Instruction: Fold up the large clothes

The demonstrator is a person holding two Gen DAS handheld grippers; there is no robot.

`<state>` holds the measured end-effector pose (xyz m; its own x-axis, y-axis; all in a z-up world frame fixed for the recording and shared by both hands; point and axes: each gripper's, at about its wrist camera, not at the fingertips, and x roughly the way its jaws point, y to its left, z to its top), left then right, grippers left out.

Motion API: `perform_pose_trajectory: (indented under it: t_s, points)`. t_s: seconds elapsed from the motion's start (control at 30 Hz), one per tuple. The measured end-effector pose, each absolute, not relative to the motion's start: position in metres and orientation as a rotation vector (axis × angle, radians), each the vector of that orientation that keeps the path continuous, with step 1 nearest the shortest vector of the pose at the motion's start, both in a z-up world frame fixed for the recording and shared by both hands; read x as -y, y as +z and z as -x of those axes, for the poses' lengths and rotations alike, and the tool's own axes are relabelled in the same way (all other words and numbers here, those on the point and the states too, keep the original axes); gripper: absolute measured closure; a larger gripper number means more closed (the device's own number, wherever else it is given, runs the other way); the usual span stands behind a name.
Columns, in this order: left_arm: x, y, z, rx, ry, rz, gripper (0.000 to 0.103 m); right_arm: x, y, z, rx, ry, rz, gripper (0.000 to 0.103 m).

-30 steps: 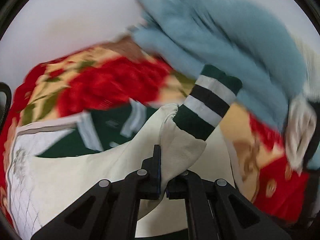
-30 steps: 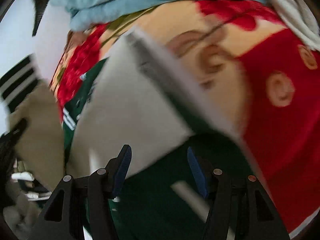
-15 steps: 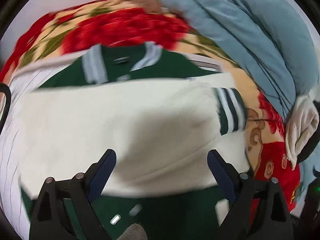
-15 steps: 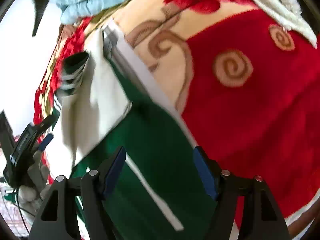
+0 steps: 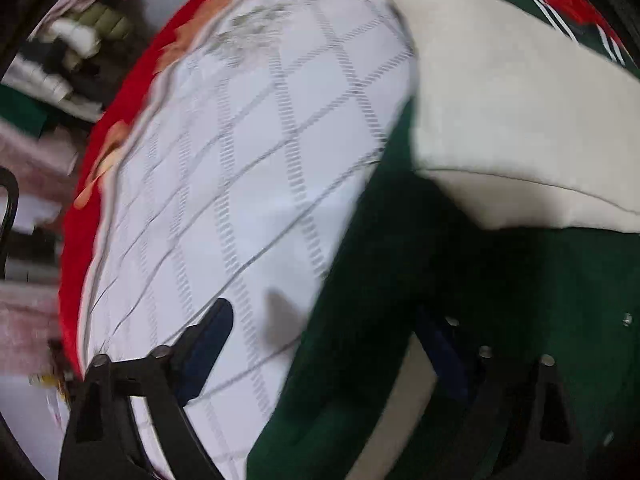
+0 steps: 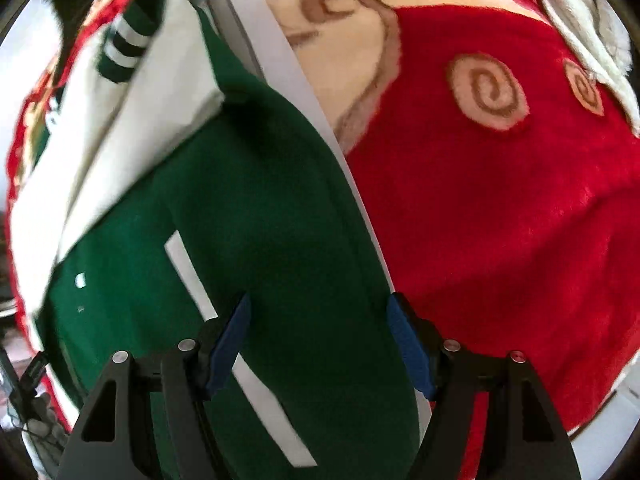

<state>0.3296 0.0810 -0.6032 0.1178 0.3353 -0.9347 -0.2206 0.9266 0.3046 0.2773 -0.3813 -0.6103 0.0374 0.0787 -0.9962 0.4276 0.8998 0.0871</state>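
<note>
A dark green jacket [image 5: 400, 280] with cream sleeves lies on a white quilted mat [image 5: 240, 160]. One cream sleeve [image 5: 500, 120] is folded across its body, and its striped cuff [image 6: 124, 48] shows in the right wrist view. My left gripper [image 5: 324, 320] points steeply down over the jacket's side edge. Its jaws are closing with that green edge between them, and the pads do not press on it. My right gripper [image 6: 318, 312] hangs open, pointing straight down over the other side edge of the jacket [image 6: 260, 200], holding nothing.
A red and cream patterned blanket [image 6: 500, 200] lies under the mat and spreads out to the right. A white fluffy cloth [image 6: 592, 28] sits at the far right. A blurred pile of clothes [image 5: 60, 60] lies beyond the blanket's left edge.
My left gripper let go of the cream sleeve, which now lies across the jacket, then swung down to the jacket's side edge. My right gripper sank closer to the green fabric.
</note>
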Motion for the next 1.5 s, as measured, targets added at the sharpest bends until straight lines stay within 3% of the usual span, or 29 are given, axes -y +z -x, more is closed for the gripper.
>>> perform_pose_trajectory:
  t_s: [0.03,0.07,0.1,0.43,0.7,0.87,0.93,1.0,1.07,1.2,1.4,1.5]
  points:
    - [-0.076,-0.609,-0.335,-1.384,0.371,-0.078,0.062,0.38,-0.61,-0.278,-1.52,-0.296,-0.416,0.031]
    - [-0.075,-0.608,-0.338,-1.375,0.357,-0.064,0.093,0.379,-0.607,-0.278,-1.518,-0.309,-0.422,0.031]
    - [-0.07,-0.607,-0.343,-1.369,0.347,-0.078,0.099,0.378,-0.604,-0.277,-1.512,-0.32,-0.435,0.031]
    - [-0.105,-0.595,-0.34,-1.325,0.315,-0.081,0.099,0.356,-0.583,-0.276,-1.524,-0.34,-0.466,0.031]
    - [-0.177,-0.588,-0.346,-1.314,0.388,-0.076,0.096,0.269,-0.57,-0.265,-1.568,-0.195,-0.528,0.031]
    - [-0.185,-0.557,-0.326,-1.307,0.355,-0.167,0.089,0.165,-0.594,-0.255,-1.706,0.045,-0.534,0.031]
    - [-0.178,-0.543,-0.307,-1.299,0.324,-0.189,0.072,0.129,-0.609,-0.25,-1.759,0.11,-0.502,0.031]
    - [-0.168,-0.534,-0.285,-1.309,0.283,-0.18,0.009,0.089,-0.63,-0.239,-1.835,0.139,-0.407,0.031]
    - [-0.161,-0.532,-0.269,-1.322,0.26,-0.163,0.005,0.063,-0.654,-0.23,-1.893,0.118,-0.299,0.032]
    - [-0.148,-0.55,-0.24,-1.395,0.235,-0.129,0.005,0.036,-0.658,-0.23,-1.843,0.054,-0.18,0.092]
    - [-0.148,-0.558,-0.228,-1.431,0.235,-0.077,0.005,-0.008,-0.655,-0.235,-1.89,0.292,-0.212,0.095]
    - [-0.139,-0.548,-0.237,-1.407,0.207,-0.08,0.005,0.019,-0.661,-0.246,-1.954,0.344,-0.381,0.094]
